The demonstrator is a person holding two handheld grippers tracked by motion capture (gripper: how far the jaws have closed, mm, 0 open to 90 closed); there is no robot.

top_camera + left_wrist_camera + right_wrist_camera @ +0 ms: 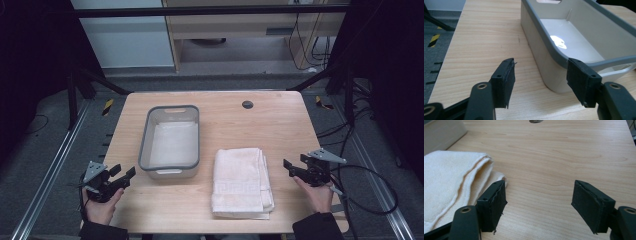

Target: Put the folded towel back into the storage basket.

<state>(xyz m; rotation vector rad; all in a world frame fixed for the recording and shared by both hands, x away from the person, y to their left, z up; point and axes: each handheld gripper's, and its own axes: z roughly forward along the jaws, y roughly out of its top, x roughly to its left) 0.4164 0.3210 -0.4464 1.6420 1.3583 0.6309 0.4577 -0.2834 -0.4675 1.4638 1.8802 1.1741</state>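
One folded towel [242, 181] just left of right gripper [295, 170], jaws apart

A light wooden desk [280, 130] carries a grey-rimmed plastic tub [171, 142] at left and a folded cream towel [241, 181] just beside it.

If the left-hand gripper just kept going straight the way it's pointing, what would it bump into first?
Probably the grey-rimmed tub: the left gripper, jaws open and empty, points at its near corner across a short stretch of bare table. How far off is hard to judge.
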